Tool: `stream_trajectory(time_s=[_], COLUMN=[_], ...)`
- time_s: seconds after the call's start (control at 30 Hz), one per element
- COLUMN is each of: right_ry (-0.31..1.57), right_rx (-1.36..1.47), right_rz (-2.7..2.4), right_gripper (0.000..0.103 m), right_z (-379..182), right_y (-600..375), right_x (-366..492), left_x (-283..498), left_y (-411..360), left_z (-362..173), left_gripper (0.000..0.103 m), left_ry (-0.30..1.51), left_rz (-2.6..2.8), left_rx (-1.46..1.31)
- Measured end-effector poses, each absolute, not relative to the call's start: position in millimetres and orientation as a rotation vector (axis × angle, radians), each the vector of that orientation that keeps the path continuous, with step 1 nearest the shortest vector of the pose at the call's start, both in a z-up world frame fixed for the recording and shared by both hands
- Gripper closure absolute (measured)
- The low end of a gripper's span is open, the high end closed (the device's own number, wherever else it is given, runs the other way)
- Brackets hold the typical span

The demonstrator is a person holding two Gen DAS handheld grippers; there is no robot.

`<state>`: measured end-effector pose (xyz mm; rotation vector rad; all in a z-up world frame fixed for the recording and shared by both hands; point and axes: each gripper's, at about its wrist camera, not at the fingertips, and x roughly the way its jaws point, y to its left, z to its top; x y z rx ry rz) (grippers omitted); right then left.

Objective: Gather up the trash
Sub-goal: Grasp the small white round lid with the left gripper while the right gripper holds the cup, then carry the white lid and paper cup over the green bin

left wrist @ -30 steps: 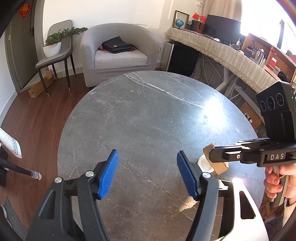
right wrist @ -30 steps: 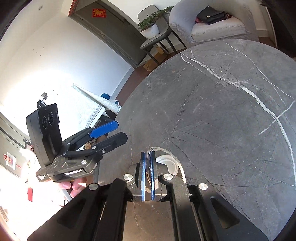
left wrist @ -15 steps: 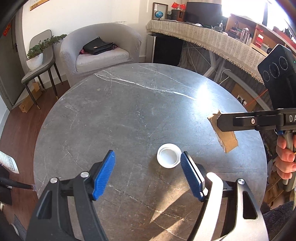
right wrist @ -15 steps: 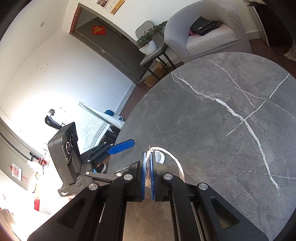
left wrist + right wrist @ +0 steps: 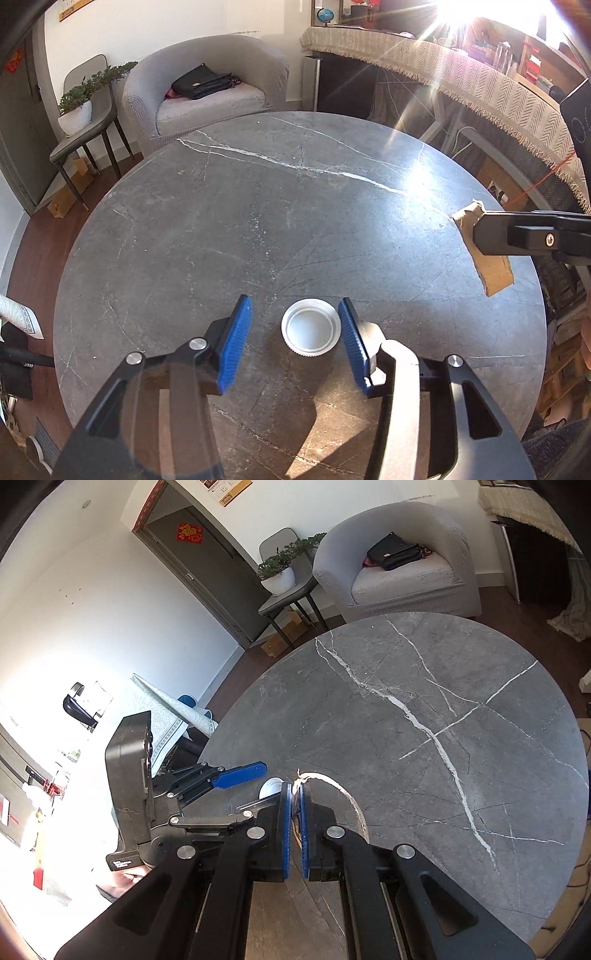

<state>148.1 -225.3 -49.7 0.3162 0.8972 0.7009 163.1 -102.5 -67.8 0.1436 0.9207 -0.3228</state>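
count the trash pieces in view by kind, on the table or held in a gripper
white cap: 1, on the table, between the open left gripper's fingers
cardboard scrap: 1, held in the shut right gripper
total: 2

White plastic lid (image 5: pixel 311 327), open side up, flat on table, torn brown cardboard scrap (image 5: pixel 487 254) held aloft

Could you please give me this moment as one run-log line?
left gripper: open, straddling white lid on table | right gripper: shut on cardboard scrap
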Motion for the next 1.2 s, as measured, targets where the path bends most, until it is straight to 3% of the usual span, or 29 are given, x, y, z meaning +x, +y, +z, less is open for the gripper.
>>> stream_trajectory(time_s=[0.07,0.53,1.2], right_ry=[0.898,0.909,0.870], right_rx=[0.290,0.121,-0.042], right_rz=[0.684,0.641,0.721], right_gripper=[0.099,0.099,0.099], right_z=[-49.3,-47.5,-26.9], right_y=[-223.3,-173.2,-56.7], right_x=[147.8,152.8,126.4], left_x=[162.7,148.3,104.3], left_y=[-99.8,-55.8,92.1], left_z=[-66.4,-51.1,-27.1], left_gripper=[0.070,0.071,0.071], left_ry=[0.917,0.887,0.820], left_rz=[-0.316,-0.296,-0.120], left_rx=[0.132,0.044,-0.109])
